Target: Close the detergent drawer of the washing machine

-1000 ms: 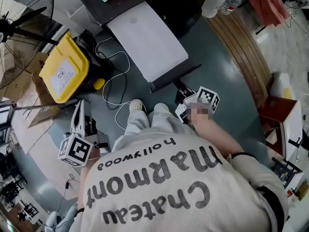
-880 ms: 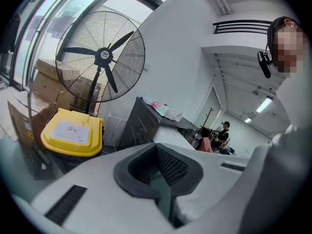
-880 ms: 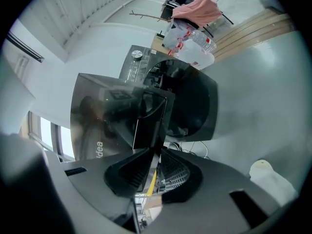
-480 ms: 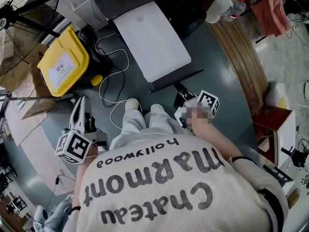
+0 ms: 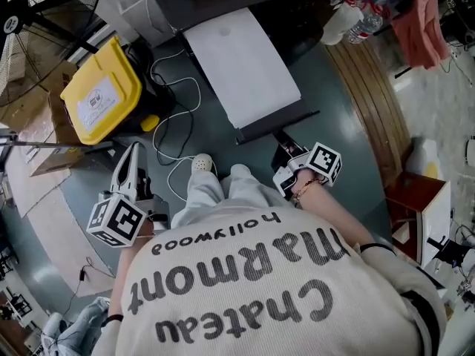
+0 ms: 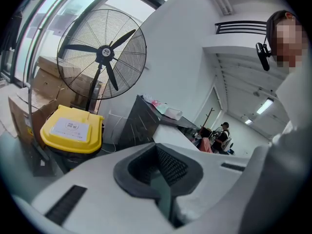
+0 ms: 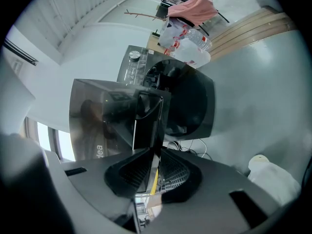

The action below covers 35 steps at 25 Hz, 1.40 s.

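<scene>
Right claw pinches the front edge of the pulled-out detergent drawer, which juts from the washing machine at the centre of the right gripper view. Left claw is pressed together on nothing, low at the left of the head view, near a yellow bin.

The grey-green floor carries the washing machine at the far centre. Left of it stands a yellow-lidded bin, with cardboard boxes beside it and a standing fan at the far left. A white cable loops over the floor between bin and machine. A strip of wooden slats curves along the right, with plastic bottles at its far end. A white shoe rests near the cable.
</scene>
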Each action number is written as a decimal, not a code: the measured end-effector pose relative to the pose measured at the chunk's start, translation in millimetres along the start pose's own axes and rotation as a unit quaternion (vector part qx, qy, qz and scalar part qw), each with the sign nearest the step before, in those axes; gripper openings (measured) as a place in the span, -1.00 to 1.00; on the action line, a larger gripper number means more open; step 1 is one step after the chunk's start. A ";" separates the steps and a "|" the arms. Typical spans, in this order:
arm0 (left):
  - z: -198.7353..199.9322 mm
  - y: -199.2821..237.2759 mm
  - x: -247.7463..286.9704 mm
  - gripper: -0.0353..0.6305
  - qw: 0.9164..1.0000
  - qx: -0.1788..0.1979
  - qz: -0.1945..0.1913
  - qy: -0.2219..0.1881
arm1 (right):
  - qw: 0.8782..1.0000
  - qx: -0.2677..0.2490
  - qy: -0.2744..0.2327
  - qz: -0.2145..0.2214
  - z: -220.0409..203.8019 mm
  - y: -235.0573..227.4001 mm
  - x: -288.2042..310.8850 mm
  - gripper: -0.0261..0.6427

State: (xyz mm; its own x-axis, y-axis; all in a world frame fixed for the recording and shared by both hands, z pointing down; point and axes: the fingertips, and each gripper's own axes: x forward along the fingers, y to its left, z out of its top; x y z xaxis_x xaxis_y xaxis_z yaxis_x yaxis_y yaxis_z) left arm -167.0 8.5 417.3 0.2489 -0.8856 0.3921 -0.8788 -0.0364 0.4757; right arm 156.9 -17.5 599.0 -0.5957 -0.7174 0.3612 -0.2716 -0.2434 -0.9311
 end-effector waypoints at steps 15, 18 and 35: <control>-4.0 -4.5 9.8 -0.87 0.999 -0.019 0.013 -0.026 | 1.000 0.001 0.012 -0.016 19.2 -0.5 9.5 -0.68; -5.1 -5.0 10.8 -0.87 0.999 -0.024 0.016 -0.031 | 1.000 -0.004 0.018 -0.012 22.1 2.7 14.5 -0.68; 5.4 8.1 40.6 -0.87 0.999 -0.031 0.023 -0.028 | 0.999 0.021 0.021 -0.026 22.8 3.2 21.2 -0.68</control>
State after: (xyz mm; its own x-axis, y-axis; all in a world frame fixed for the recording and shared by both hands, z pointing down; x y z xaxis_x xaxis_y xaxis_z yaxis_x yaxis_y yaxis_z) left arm -166.2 -30.2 432.8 0.1836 -0.9102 0.3712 -0.8614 0.0330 0.5069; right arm 160.6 -48.3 602.5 -0.6134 -0.6754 0.4094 -0.2712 -0.3068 -0.9123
